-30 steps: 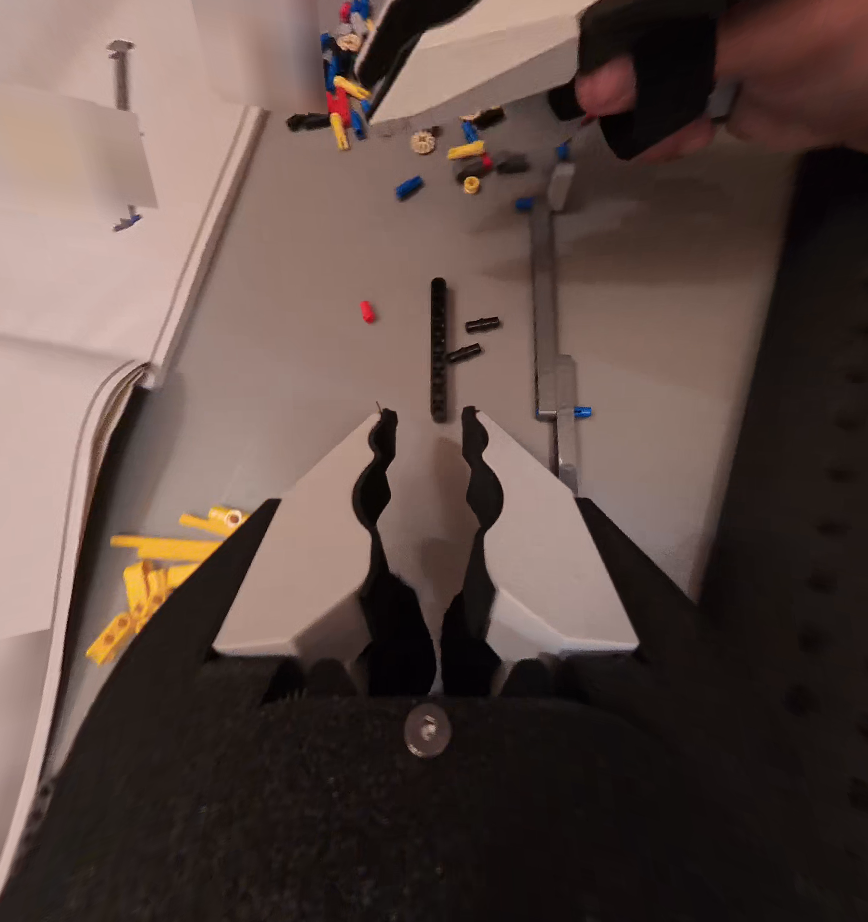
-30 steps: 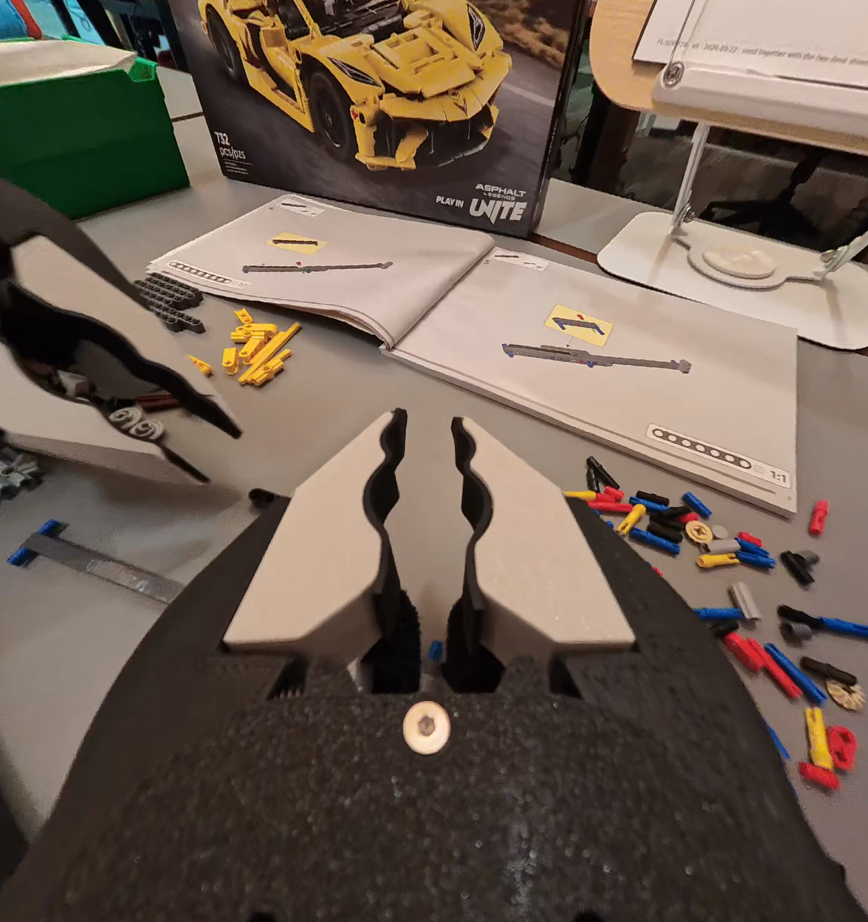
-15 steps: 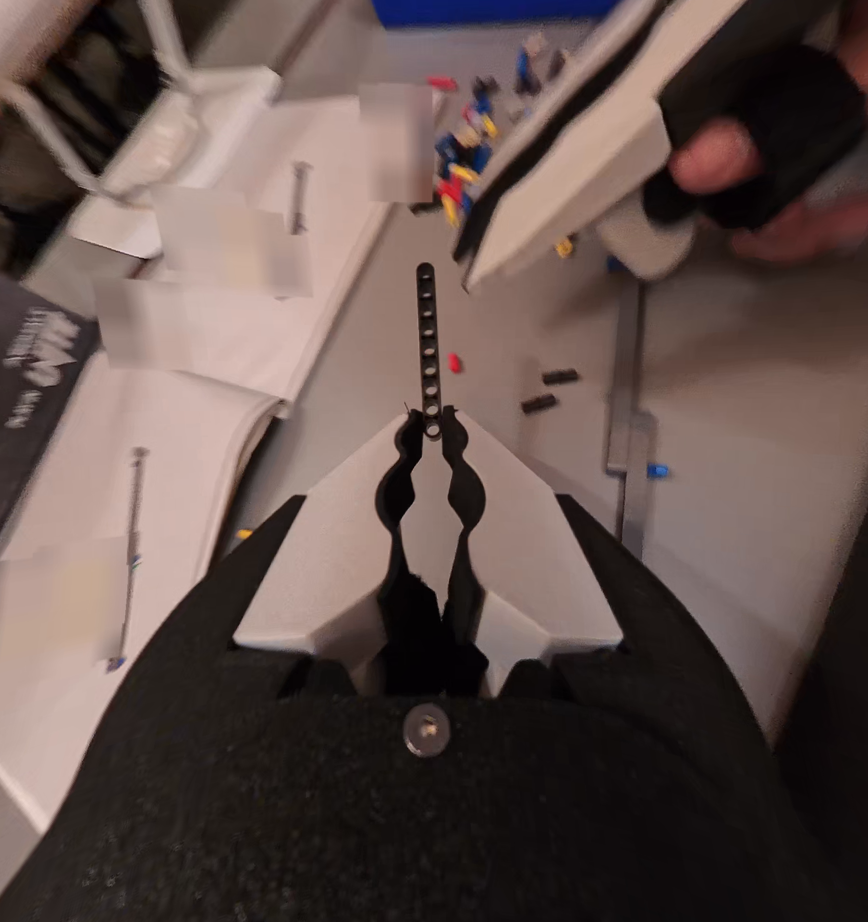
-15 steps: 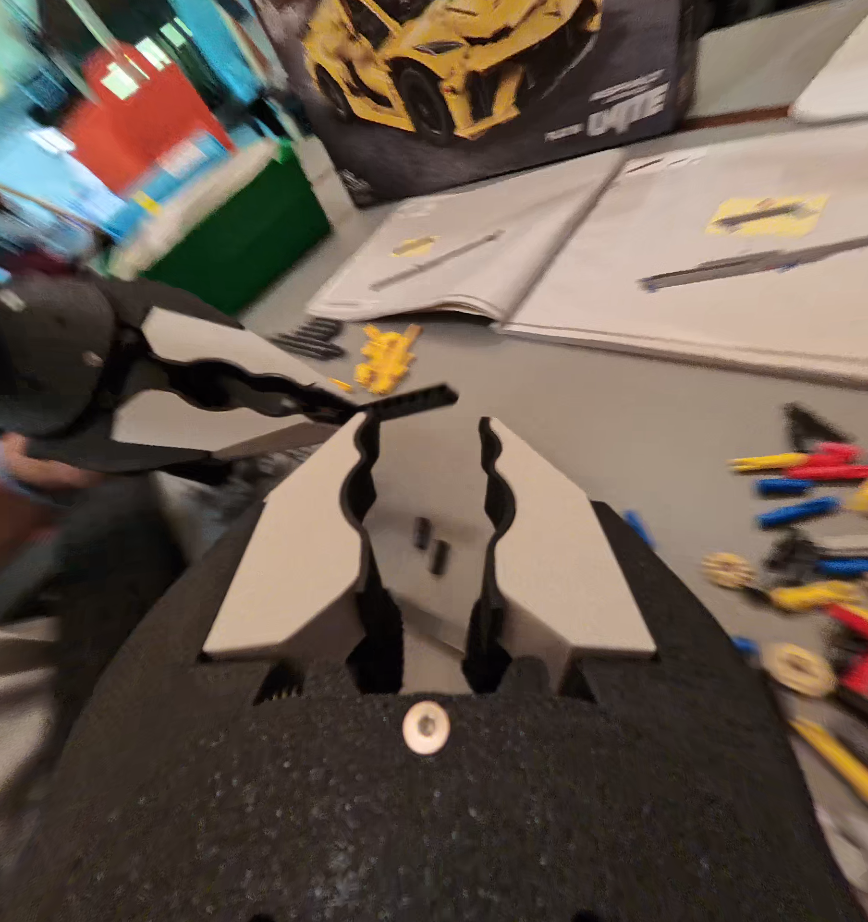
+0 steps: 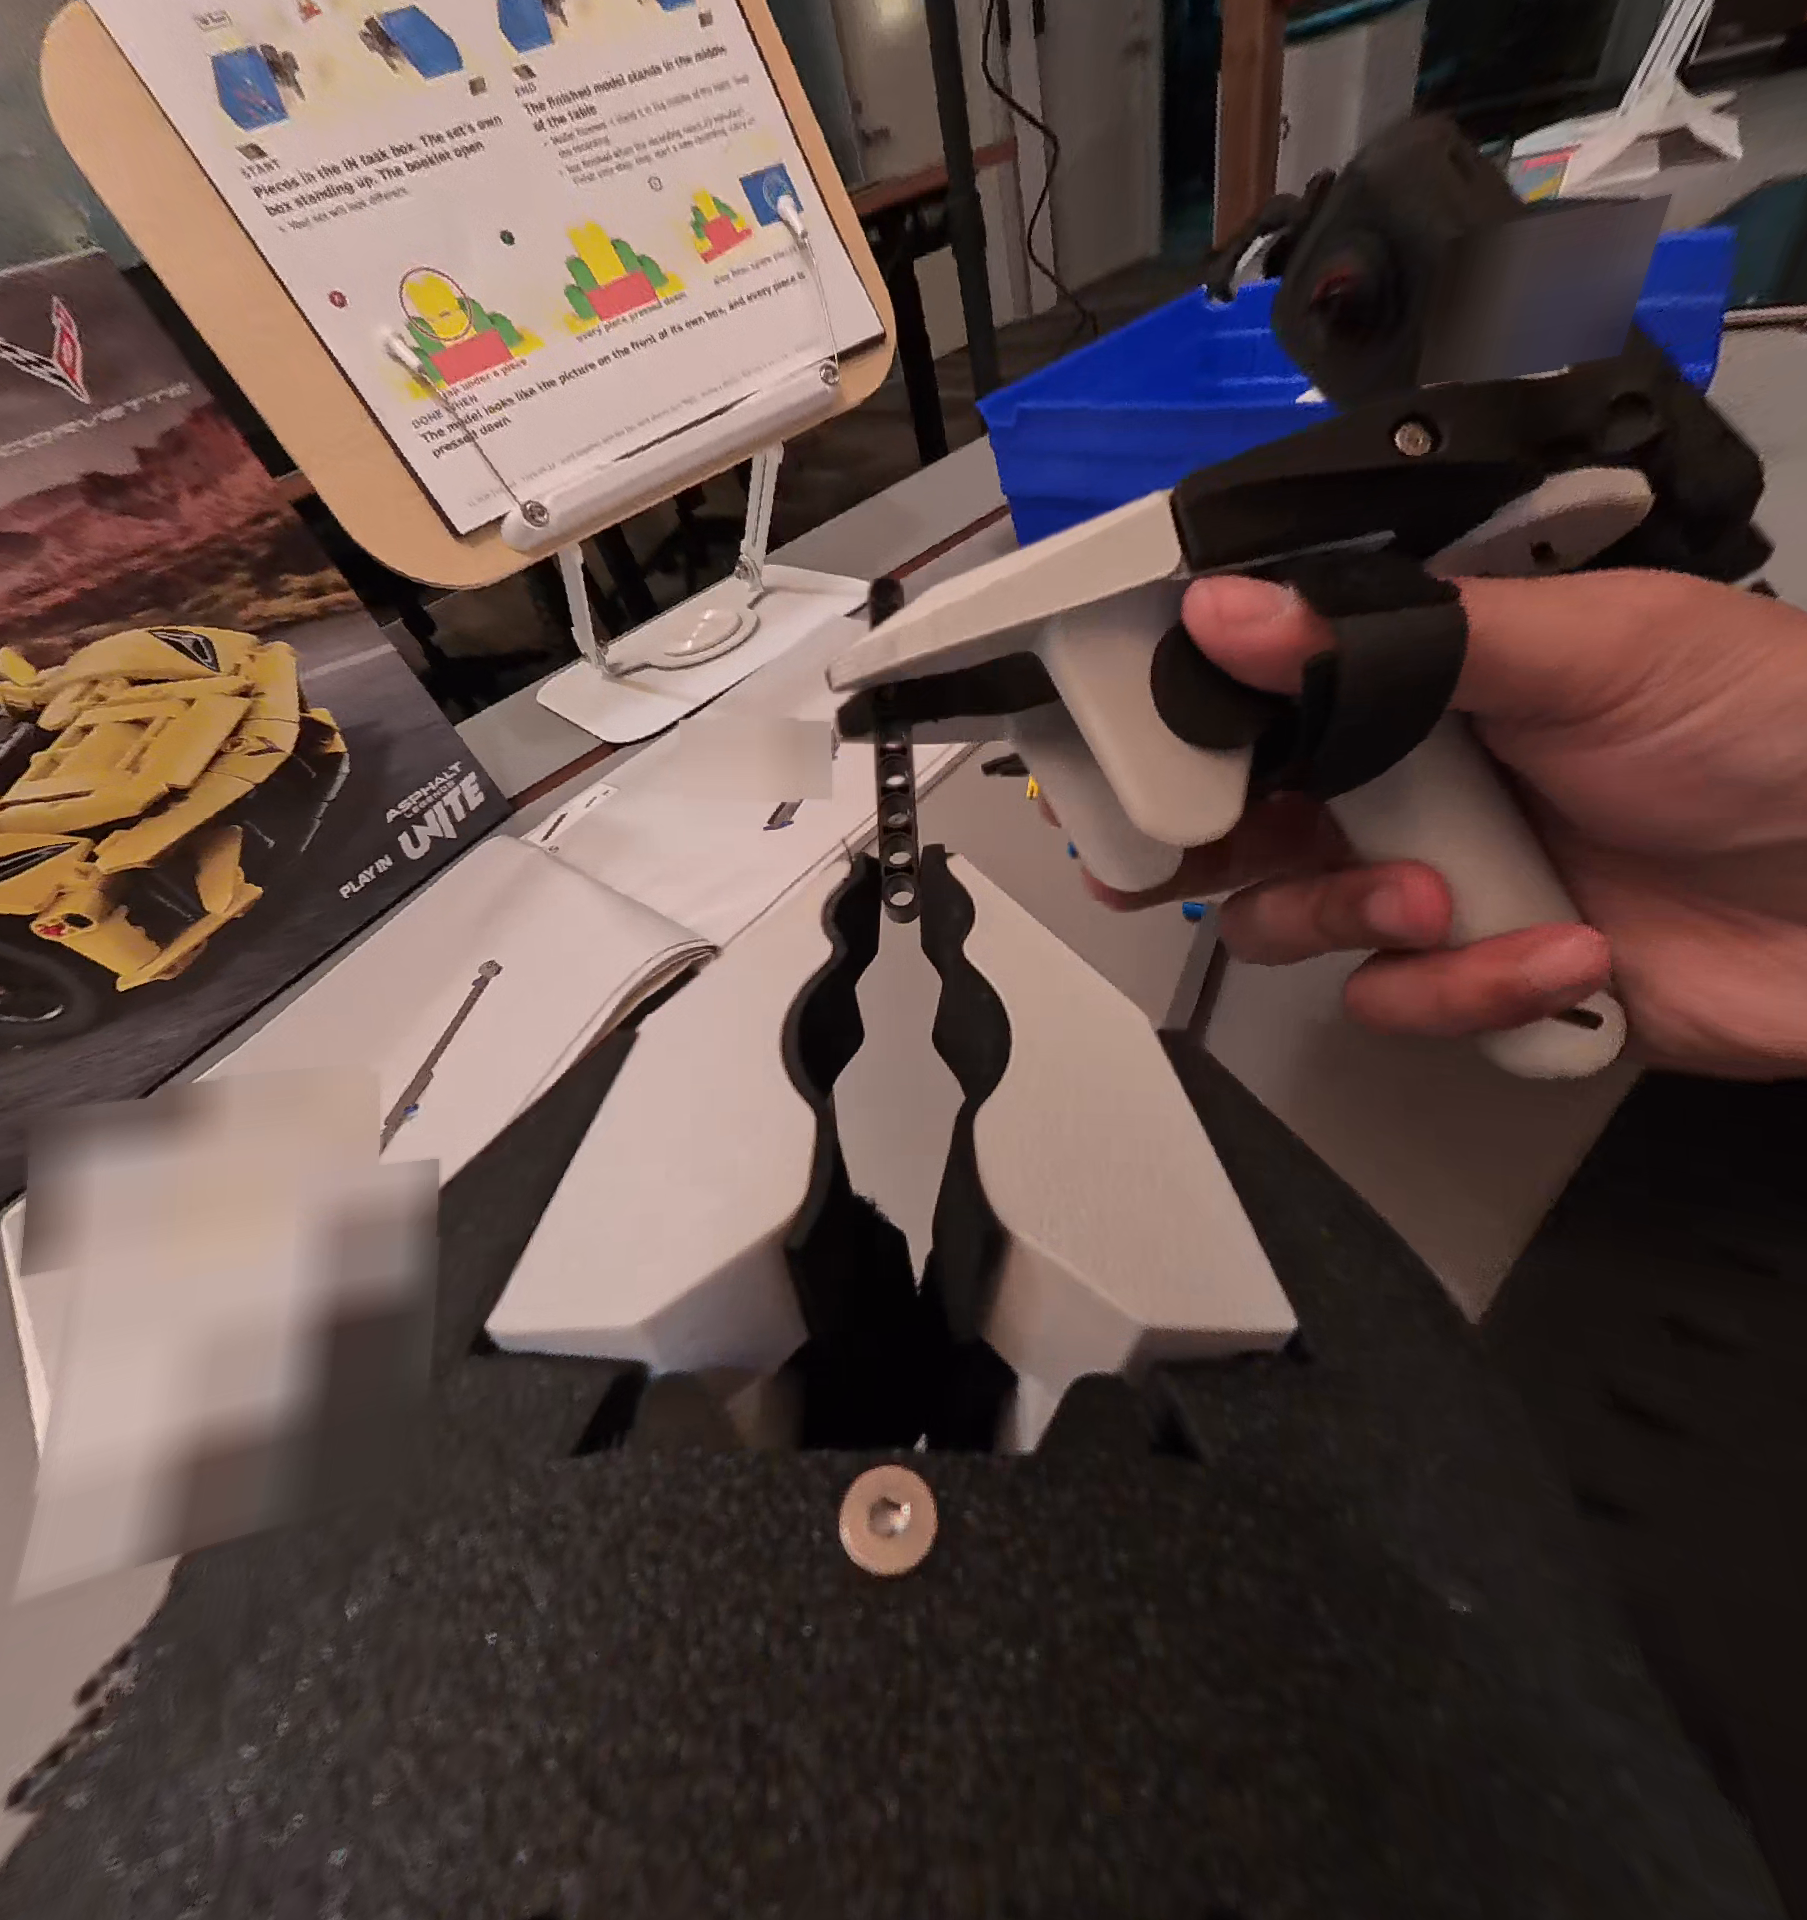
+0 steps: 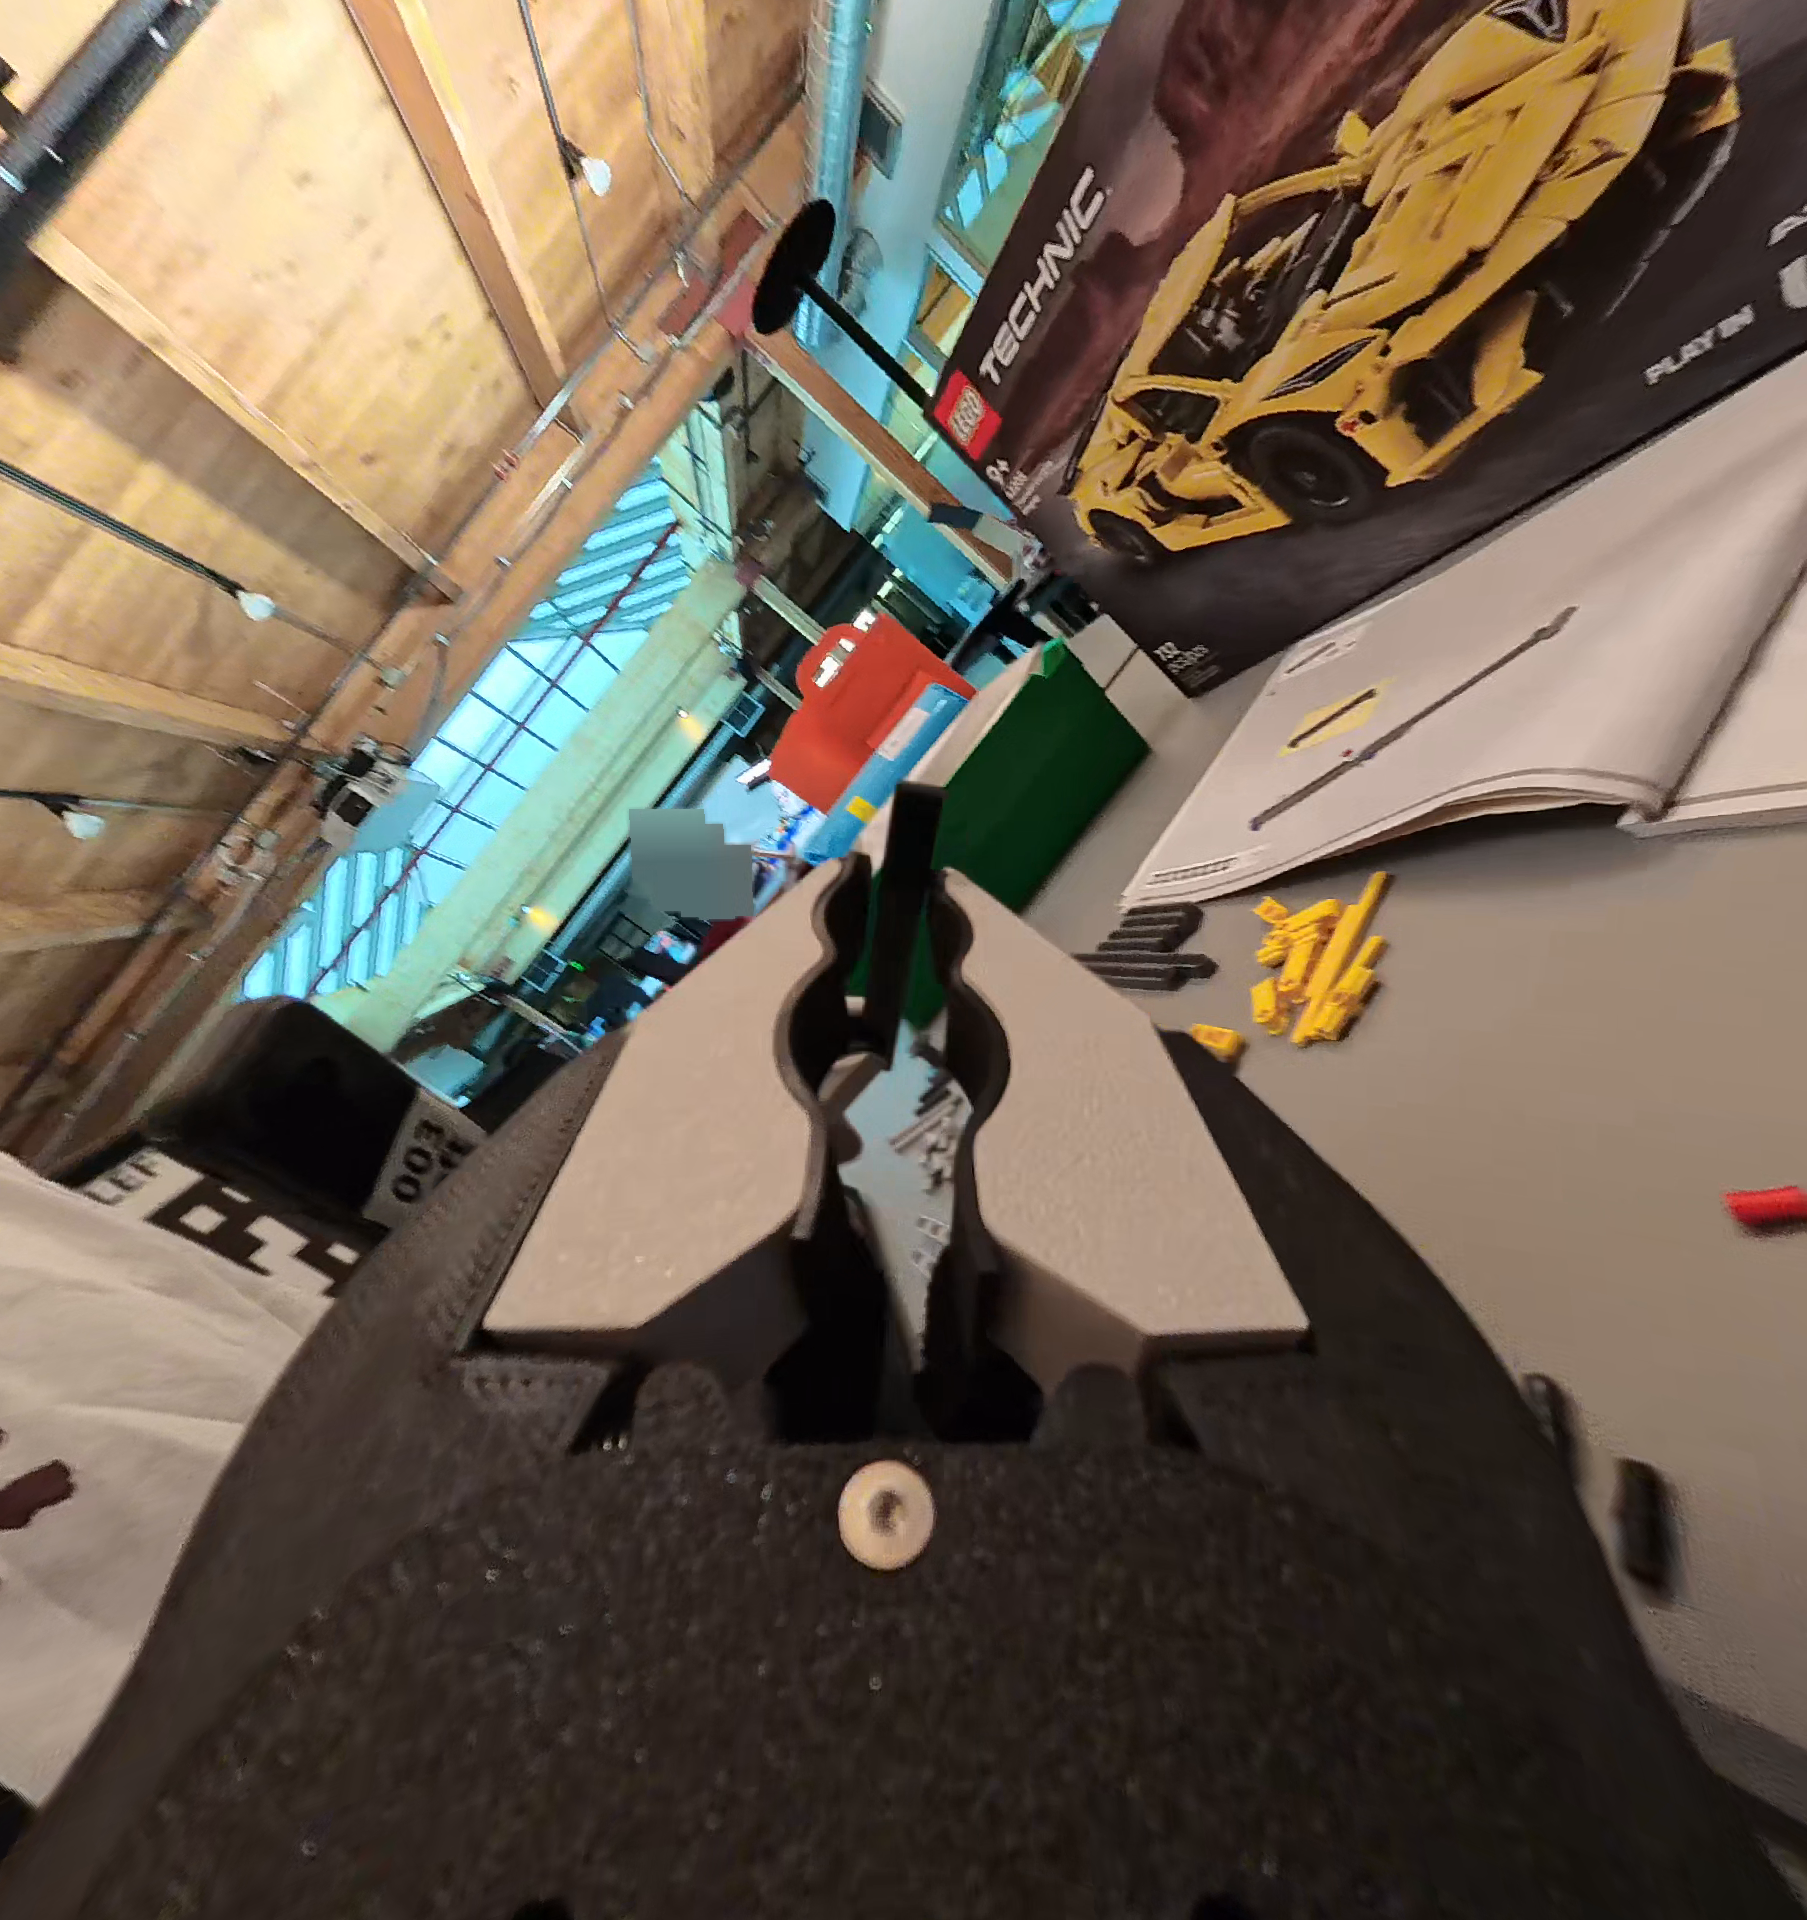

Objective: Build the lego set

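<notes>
A long black beam with holes (image 5: 894,790) is held upright in the air above the grey table. My left gripper (image 5: 899,868) is shut on its lower end. My right gripper (image 5: 857,691), held by a hand (image 5: 1605,810), comes in from the right and is shut across the beam's upper part. In the right wrist view the beam (image 6: 914,821) stands between the right gripper's (image 6: 904,883) fingertips and sticks out above them. This view is tilted toward the ceiling.
The set box (image 5: 151,675) and a paper stand (image 5: 525,260) are at the back, with the open instruction booklet (image 5: 525,966) in front. A blue bin (image 5: 1138,416) is back right. Yellow pieces (image 6: 1314,966), black beams (image 6: 1148,945) and a red pin (image 6: 1768,1205) lie on the table. The tips of both grippers are at nearly the same place.
My left gripper closed on the black beam's end and lifted it off the table. My right gripper swung over and closed on the beam's upper part. Both views tilted upward.
</notes>
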The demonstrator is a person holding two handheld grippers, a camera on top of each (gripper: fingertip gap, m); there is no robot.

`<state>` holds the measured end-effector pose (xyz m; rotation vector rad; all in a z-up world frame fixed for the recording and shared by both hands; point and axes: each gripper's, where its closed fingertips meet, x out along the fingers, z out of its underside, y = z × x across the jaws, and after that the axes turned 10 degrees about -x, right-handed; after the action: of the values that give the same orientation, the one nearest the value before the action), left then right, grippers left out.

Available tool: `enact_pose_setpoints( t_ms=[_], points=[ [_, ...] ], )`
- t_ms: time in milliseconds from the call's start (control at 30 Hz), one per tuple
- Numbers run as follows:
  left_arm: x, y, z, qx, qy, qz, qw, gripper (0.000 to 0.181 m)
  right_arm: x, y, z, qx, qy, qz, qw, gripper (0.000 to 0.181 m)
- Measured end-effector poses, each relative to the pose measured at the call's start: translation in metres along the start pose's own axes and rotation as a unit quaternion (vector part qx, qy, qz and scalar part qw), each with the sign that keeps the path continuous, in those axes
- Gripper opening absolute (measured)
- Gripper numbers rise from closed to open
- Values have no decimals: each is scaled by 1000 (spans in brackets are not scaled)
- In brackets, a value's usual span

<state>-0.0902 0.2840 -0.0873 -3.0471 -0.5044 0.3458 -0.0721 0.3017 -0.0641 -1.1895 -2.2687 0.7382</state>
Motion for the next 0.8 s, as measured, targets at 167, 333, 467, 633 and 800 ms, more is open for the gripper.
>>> enact_pose_setpoints(
  t_ms=[167, 333, 467, 633, 800],
  points=[
    [-6, 11, -1, -8, 25, -9, 1000, 6, -3, -15, -2, 27, 50, -14, 998, 8],
    [-19, 32, -3, -49, 26, 79, 995, 21, -10, -36, 2, -2, 22, -53, 998, 7],
    [-36, 41, -8, -163, -18, 234, 958, 38, -11, -60, 17, -71, -49, -98, 991, 7],
    [-52, 49, -14, -274, -43, 363, 890, 8, -6, -78, 27, -89, -79, -134, 984, 7],
    [-51, 30, -15, -319, -4, 311, 895, 6, -11, -72, 14, -103, -41, -101, 989, 34]
  ],
)
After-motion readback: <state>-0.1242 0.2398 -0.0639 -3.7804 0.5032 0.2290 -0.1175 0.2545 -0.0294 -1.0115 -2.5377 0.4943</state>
